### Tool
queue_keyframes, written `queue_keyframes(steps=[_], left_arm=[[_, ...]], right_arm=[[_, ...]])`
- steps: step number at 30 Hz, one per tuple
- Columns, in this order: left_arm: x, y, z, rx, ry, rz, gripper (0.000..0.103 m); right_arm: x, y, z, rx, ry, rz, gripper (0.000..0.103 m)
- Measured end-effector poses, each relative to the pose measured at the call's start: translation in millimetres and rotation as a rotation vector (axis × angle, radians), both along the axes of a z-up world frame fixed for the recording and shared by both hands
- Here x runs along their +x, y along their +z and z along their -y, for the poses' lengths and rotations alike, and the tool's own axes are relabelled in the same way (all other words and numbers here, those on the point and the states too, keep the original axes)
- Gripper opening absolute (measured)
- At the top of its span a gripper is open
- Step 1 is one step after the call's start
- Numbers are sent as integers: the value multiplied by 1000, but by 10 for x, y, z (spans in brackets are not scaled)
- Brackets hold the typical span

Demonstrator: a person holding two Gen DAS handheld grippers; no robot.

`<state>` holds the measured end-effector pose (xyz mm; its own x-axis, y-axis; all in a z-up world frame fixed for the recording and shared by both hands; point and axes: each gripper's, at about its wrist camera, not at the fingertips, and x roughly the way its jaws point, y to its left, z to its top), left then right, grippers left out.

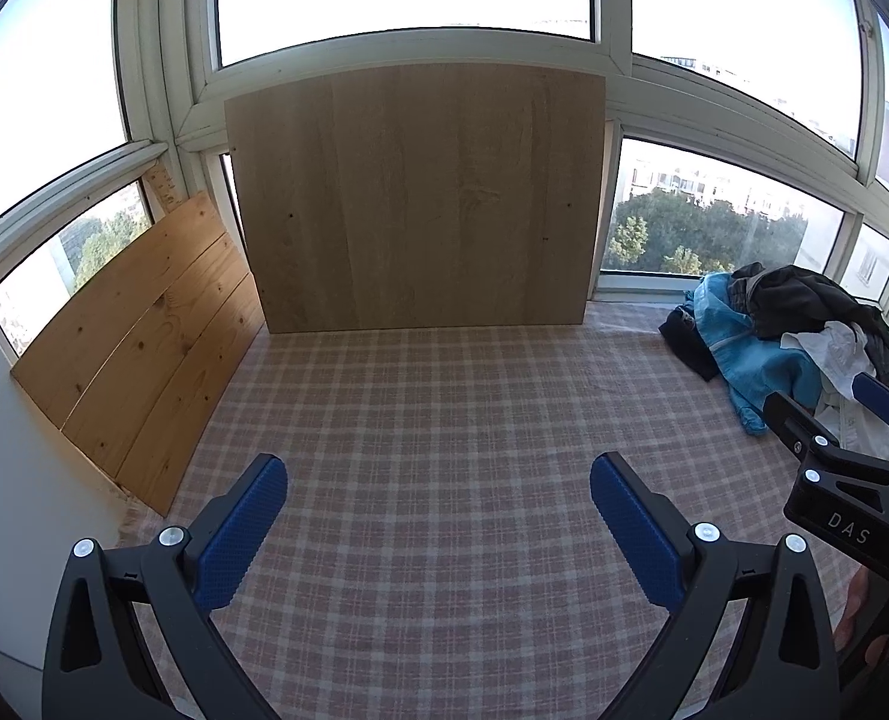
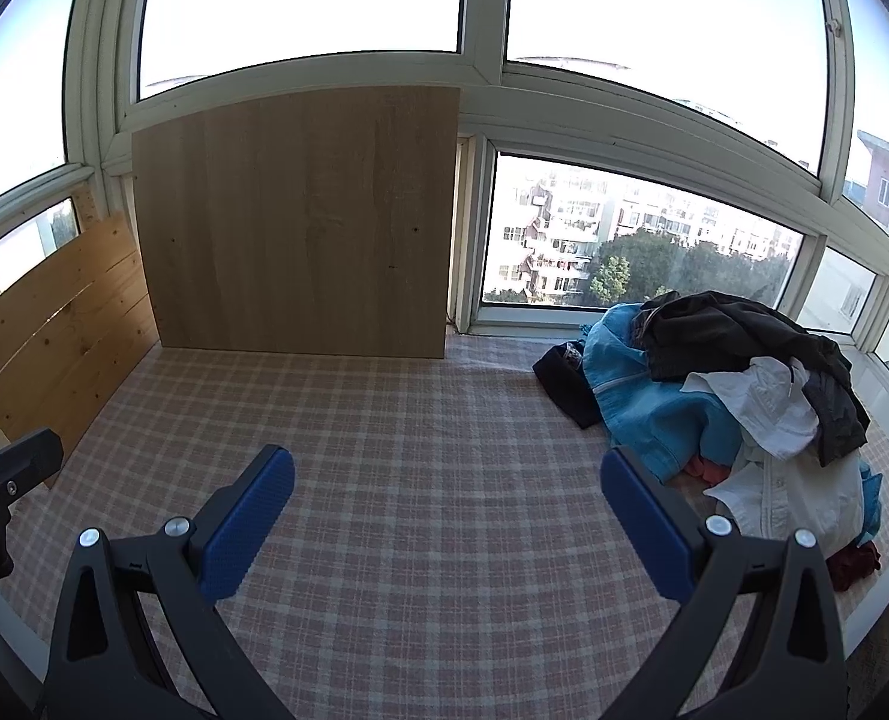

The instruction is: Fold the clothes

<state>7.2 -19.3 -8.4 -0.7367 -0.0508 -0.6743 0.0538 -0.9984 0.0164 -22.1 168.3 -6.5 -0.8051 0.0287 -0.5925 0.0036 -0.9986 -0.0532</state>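
Clothes (image 2: 726, 396) lie in one loose heap at the right side of the worktop (image 2: 420, 480), close under the window (image 2: 636, 240). A blue jacket (image 2: 642, 402) sits at the bottom left of the heap, a dark garment (image 2: 738, 336) is draped over the top, and a white shirt (image 2: 786, 480) spills toward the near edge; a small black piece (image 2: 564, 378) lies just beside the jacket, and bits of red cloth (image 2: 852, 564) peek out below. All of it is crumpled and tangled, and no folded piece or neat stack shows in either view, so by the look of it the whole heap is left to fold.

Neither gripper holds anything. The right gripper (image 2: 444, 516) hangs over the bare middle of the worktop with its blue pads wide apart, the heap just off its right finger. The left gripper (image 1: 438, 528) hovers further left, also spread wide and empty.

A pink and white checked cloth covers the worktop, and its middle and left lie free. A large wooden board (image 2: 300, 222) leans upright at the back, with a pine plank panel (image 1: 138, 348) leaning along the left side. Windows wrap the room, showing trees and apartment blocks (image 2: 570, 228) outside in daylight.
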Motion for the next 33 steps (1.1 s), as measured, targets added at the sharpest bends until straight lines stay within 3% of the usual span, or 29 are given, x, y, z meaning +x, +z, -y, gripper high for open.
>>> queue_keyframes(steps=[16, 33], left_arm=[[39, -56, 85, 3, -24, 19, 102], [18, 42, -552, 9, -247, -9, 102]], right_arm=[[163, -57, -93, 7, -92, 2, 103], [528, -52, -536, 19, -248, 1, 103]])
